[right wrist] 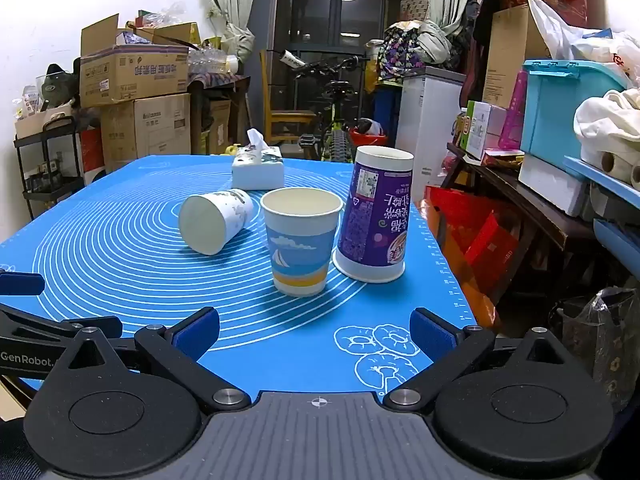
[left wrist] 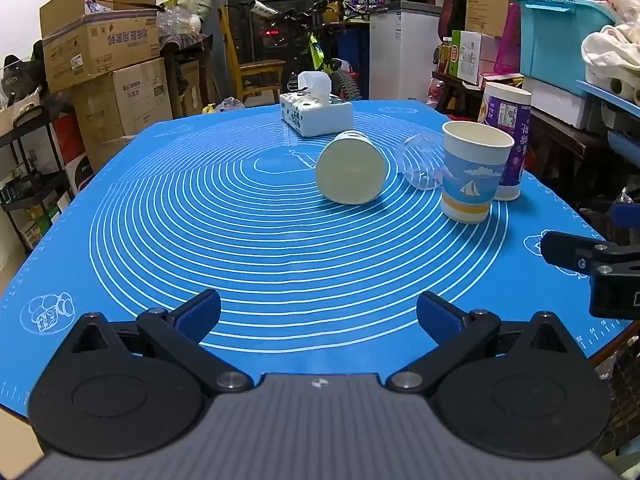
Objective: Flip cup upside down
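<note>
A blue paper cup with a sailboat print (left wrist: 472,172) (right wrist: 301,240) stands upright, mouth up, on the blue mat (left wrist: 240,240) (right wrist: 120,264). A white paper cup (left wrist: 352,168) (right wrist: 214,222) lies on its side to its left, mouth toward the cameras. A tall purple cup (left wrist: 506,140) (right wrist: 376,216) stands upside down to the right of the sailboat cup. A clear plastic cup (left wrist: 422,164) lies on its side between the two paper cups. My left gripper (left wrist: 318,316) is open and empty, well short of the cups. My right gripper (right wrist: 314,334) is open and empty, just in front of the sailboat cup.
A white tissue box (left wrist: 316,114) (right wrist: 258,170) sits at the mat's far side. The right gripper's body (left wrist: 592,268) shows at the right edge of the left view. Cardboard boxes (left wrist: 104,48), a bicycle and shelves surround the table. The mat's right edge (right wrist: 452,280) drops off beside the purple cup.
</note>
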Available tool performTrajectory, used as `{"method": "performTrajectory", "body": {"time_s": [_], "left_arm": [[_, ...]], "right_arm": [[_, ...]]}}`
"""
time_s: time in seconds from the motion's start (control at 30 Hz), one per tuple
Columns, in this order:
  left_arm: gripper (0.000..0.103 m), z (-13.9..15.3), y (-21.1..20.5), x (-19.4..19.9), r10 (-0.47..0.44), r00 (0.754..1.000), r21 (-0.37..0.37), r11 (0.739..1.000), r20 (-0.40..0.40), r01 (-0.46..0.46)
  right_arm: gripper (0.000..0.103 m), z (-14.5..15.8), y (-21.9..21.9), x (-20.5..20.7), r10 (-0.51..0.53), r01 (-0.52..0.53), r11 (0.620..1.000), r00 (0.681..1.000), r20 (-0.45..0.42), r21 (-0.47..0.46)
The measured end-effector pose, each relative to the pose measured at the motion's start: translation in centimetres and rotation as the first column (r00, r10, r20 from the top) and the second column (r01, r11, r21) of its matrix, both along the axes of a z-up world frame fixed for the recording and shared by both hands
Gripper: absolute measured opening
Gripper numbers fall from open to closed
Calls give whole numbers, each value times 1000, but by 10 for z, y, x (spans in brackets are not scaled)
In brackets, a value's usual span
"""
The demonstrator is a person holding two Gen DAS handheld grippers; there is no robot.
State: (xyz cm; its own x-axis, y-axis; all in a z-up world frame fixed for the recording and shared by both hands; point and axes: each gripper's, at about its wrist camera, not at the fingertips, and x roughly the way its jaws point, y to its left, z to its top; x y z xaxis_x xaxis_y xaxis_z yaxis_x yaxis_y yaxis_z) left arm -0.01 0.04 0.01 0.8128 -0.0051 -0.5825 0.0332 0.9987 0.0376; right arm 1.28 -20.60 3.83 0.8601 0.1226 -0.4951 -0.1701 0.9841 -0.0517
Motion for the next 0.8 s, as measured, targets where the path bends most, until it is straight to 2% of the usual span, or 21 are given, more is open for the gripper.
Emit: {"method": "performTrajectory", "body": {"time_s": [0.8], "left_arm": [[103, 1, 0, -2, -5, 1000, 14, 1000, 6, 5]], "right_arm": [[101, -1, 2, 1, 0, 0, 1000, 1000, -6, -9]]}}
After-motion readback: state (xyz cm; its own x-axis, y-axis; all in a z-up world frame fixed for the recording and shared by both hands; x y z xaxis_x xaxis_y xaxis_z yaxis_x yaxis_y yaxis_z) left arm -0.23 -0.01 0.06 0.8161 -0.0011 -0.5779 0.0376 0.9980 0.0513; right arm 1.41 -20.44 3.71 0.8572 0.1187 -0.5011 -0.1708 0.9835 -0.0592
